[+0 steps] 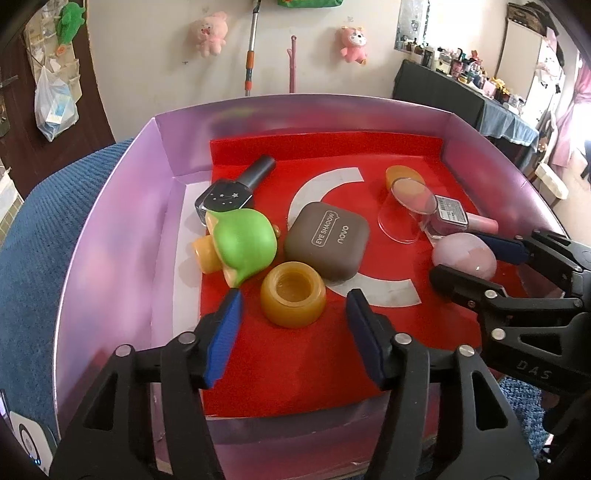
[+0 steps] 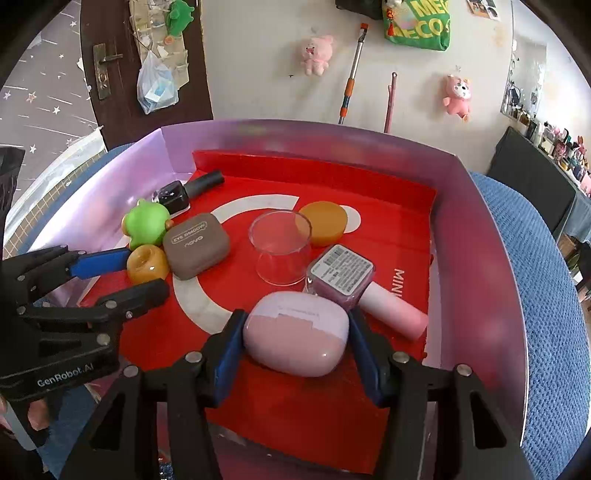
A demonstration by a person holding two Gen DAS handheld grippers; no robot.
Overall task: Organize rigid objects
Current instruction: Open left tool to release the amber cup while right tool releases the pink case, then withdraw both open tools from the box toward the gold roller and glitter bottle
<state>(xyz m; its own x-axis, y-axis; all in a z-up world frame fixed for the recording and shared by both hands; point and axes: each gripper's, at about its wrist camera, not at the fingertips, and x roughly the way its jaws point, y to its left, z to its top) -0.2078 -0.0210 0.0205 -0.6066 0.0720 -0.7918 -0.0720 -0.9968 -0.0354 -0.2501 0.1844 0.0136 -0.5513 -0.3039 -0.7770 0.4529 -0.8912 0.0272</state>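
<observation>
Room: pale wall hung with pink plush toys [image 1: 208, 33] and a mop handle [image 1: 251, 51]; dark door at left, cluttered dark shelf at right.
Blue cloth [image 1: 33, 236]: ribbed, under the box.
Box [image 1: 110, 221]: shallow, lilac walls, red liner [image 1: 295, 362] with white curves; all the small things lie in it.
Right fingers [image 2: 295, 332]: either side of the pink case [image 2: 295, 339], both blue pads against its ends, gripping it on the liner near the front.
Left fingers [image 1: 291, 314]: apart, empty; amber cup just ahead of the gap, touching neither pad.
Brown case [image 1: 327, 240]: marked EYE SHADOW, at centre, touching the amber cup.
Green toy [image 1: 243, 245]: left of the brown case, beside the dark bottle.
Clear cup [image 2: 280, 247]: on its side, centre right.
Pink bottle [image 2: 354, 288]: lying behind the pink case.
Dark bottle [image 1: 236, 188]: lying at back left.
Amber cup [image 1: 293, 293]: upright, mouth up.
Amber lid [image 2: 325, 221]: behind the clear cup.
</observation>
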